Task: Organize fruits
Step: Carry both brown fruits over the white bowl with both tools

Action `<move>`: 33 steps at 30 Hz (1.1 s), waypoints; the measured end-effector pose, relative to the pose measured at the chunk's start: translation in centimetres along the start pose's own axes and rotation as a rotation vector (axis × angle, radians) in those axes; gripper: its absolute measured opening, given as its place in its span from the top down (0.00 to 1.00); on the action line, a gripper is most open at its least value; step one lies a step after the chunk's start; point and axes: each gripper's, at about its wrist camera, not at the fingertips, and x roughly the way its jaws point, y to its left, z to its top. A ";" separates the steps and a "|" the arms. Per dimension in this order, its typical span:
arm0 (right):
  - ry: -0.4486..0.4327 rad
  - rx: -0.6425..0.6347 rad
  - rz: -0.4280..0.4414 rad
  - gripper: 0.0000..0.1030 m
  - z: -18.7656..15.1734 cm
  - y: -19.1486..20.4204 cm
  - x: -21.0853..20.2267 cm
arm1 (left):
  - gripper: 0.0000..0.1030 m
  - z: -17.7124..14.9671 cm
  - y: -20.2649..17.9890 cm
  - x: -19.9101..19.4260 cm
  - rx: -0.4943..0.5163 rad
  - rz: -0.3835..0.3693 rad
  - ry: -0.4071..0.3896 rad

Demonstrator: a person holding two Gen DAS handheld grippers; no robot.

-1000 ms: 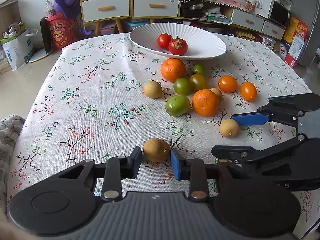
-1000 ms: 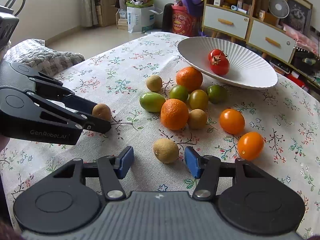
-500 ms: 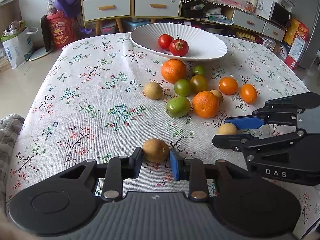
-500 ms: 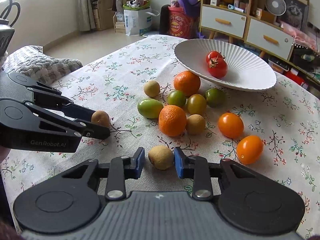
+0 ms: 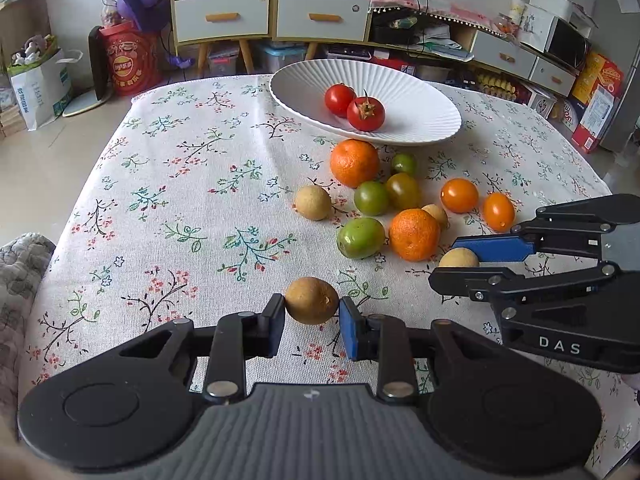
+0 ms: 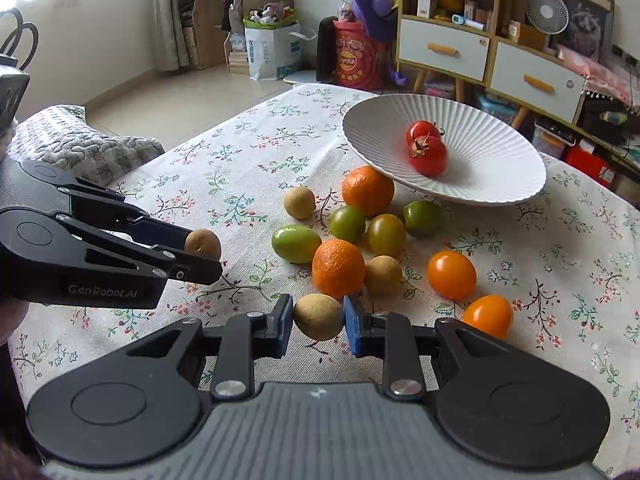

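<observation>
My left gripper [image 5: 312,311] is shut on a brown longan [image 5: 311,300], held just above the floral tablecloth. My right gripper [image 6: 317,319] is shut on a paler longan [image 6: 319,317]; it also shows in the left wrist view [image 5: 458,258]. Ahead lies a cluster of fruit: two oranges [image 5: 354,163] [image 5: 414,234], green tomatoes [image 5: 360,237], two orange tomatoes [image 5: 459,195] and two more longans [image 5: 313,202]. A white ribbed plate [image 5: 420,108] at the back holds two red tomatoes [image 5: 365,113].
The left gripper [image 6: 200,260] shows at the left of the right wrist view. A grey cushion [image 6: 80,148] lies off the table's left edge. Cabinets [image 5: 272,16], bags and boxes stand on the floor behind the table.
My right gripper closed on the pale longan and raised it slightly. My left gripper stayed shut on the brown longan and lifted it a little.
</observation>
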 end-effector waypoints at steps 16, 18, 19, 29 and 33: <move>-0.034 0.086 -0.089 0.76 4.2 -3.1 0.1 | 0.76 5.3 -1.0 0.8 -0.055 0.019 -0.018; -0.035 0.101 -0.095 0.76 4.7 -3.7 0.4 | 0.76 6.0 -1.2 1.2 -0.060 0.024 -0.024; -0.037 0.109 -0.098 0.76 4.9 -4.0 0.5 | 0.76 6.4 -1.3 1.3 -0.063 0.026 -0.026; -0.030 0.205 -0.130 0.76 6.3 -7.3 1.9 | 0.76 9.1 -1.8 3.2 -0.088 0.048 -0.063; -0.013 0.226 -0.139 0.76 6.4 -8.1 2.5 | 0.76 10.0 -2.2 3.9 -0.082 0.048 -0.081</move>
